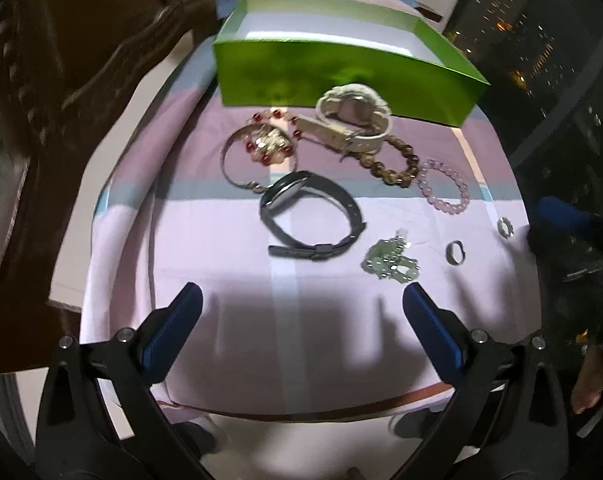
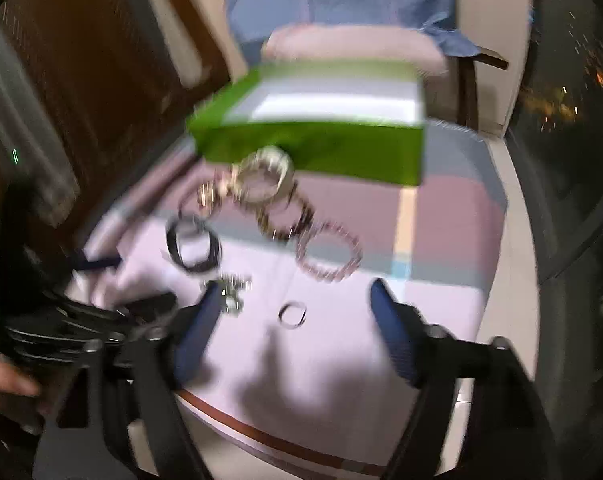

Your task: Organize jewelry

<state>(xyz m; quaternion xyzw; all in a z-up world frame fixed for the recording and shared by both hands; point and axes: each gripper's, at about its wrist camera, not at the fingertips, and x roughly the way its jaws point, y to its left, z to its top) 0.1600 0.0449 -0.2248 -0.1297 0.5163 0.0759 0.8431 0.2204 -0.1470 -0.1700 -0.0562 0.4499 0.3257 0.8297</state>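
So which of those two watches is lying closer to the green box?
The white watch: it lies right against the green box. The black watch lies farther forward, out on the cloth.

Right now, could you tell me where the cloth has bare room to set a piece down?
Bare: the near strip between the open left gripper and black watch. Crowded: before the green box, around the white watch and bangle.
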